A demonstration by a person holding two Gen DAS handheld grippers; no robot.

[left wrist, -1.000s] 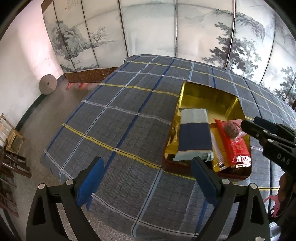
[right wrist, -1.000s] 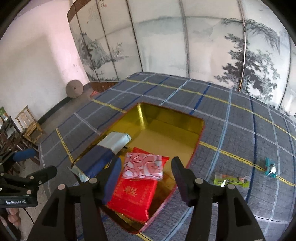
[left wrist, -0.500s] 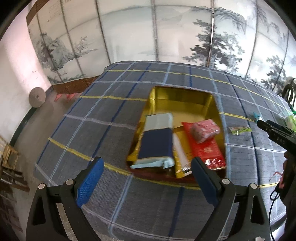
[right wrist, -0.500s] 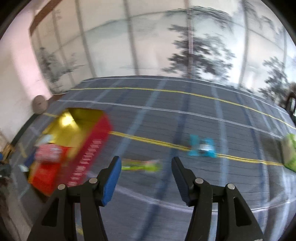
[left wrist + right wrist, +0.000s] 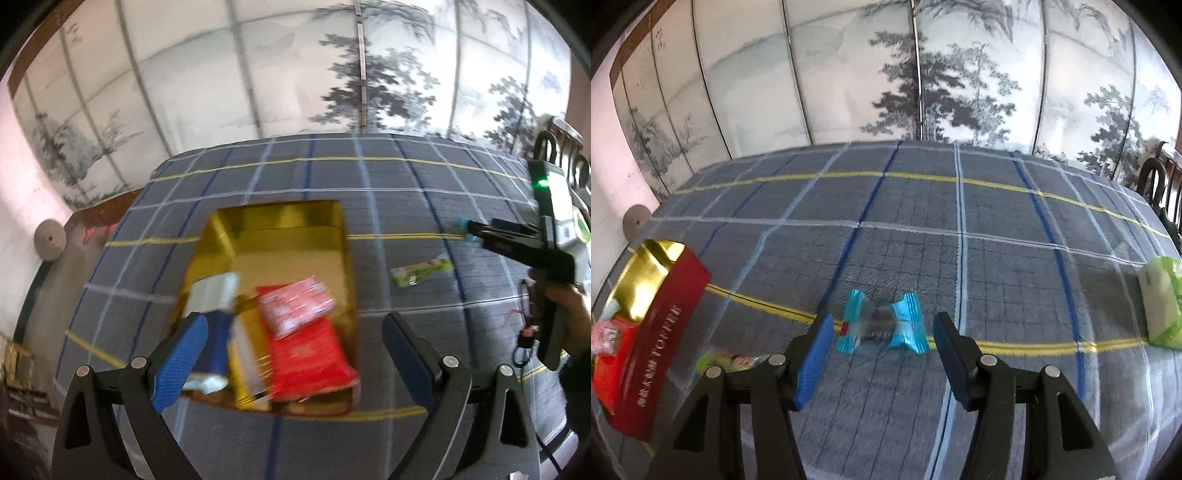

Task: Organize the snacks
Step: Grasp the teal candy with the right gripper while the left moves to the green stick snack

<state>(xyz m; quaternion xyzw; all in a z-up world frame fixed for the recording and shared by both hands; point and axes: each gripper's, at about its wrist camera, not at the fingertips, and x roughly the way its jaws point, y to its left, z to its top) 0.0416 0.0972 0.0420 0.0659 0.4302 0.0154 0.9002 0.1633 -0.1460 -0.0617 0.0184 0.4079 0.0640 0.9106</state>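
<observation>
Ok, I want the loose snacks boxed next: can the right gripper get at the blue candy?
Probably yes. The right gripper is open, and the blue candy lies alone on the cloth just ahead between its fingers, with nothing in the way.

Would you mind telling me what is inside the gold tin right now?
The gold tin holds a red packet with a pink-patterned packet on top, a blue and grey package and a gold-edged packet. Its far half is bare; anything beneath the packets is covered.
</observation>
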